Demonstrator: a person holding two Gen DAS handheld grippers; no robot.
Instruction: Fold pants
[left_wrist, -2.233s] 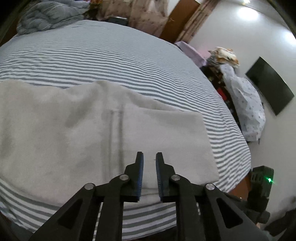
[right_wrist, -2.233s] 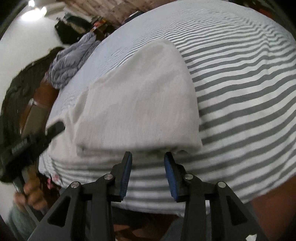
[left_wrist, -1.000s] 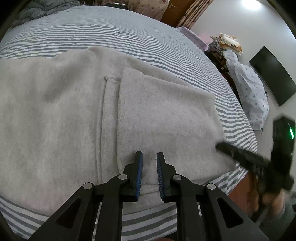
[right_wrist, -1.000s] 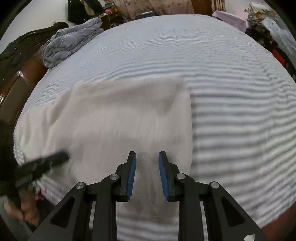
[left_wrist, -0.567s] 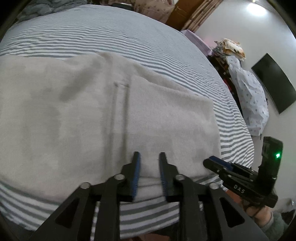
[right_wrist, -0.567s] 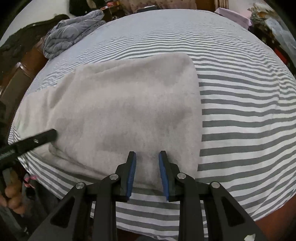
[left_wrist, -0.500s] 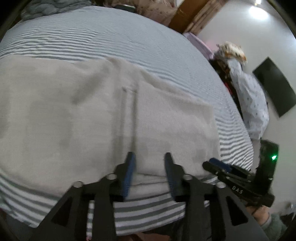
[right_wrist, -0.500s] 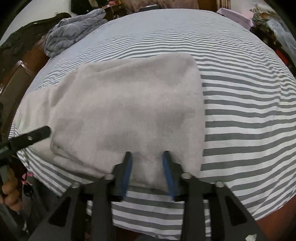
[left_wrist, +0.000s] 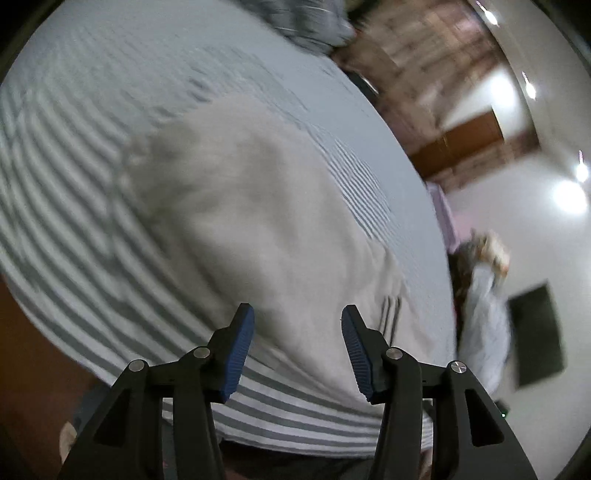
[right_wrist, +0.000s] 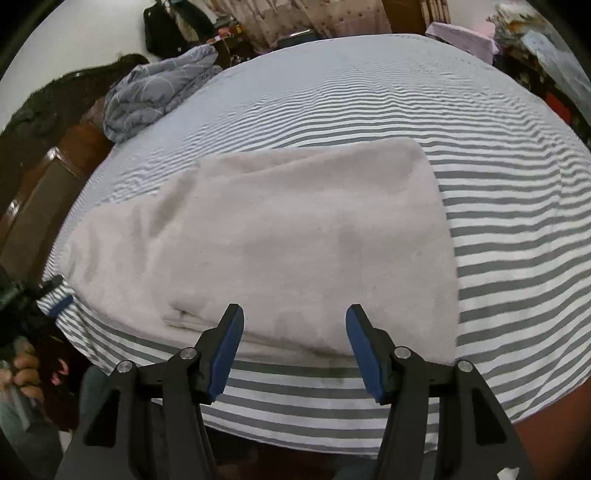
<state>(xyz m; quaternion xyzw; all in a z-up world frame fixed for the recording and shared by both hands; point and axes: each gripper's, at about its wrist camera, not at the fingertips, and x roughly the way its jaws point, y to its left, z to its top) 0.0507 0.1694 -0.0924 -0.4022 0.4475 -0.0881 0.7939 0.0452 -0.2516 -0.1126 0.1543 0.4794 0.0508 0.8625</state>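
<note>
Pants (right_wrist: 295, 236) lie folded lengthwise on the striped bed (right_wrist: 517, 229), near its front edge, a pale grey slab with layered edges showing at the near left corner. What has just changed is the grip: half a second ago both pairs of jaws stood nearly closed over the cloth, and now both stand wide apart with nothing between them. The right gripper (right_wrist: 293, 345) hovers just off the near hem, blue pads spread. The left gripper (left_wrist: 295, 349) is likewise spread and empty, and its view has swung sharply, blurred, now looking along the garment from its far-left end. My reading is that the last smoothing pass is over and the hands are repositioning, probably the left one going for an end of the pants to start a crosswise fold; that fold is not yet begun.

Counting: one pair of pants, two grippers, four blue pads, one bed, one crumpled grey-blue blanket (right_wrist: 159, 96) at the far left corner, one dark screen (left_wrist: 535, 336) on the wall.
</note>
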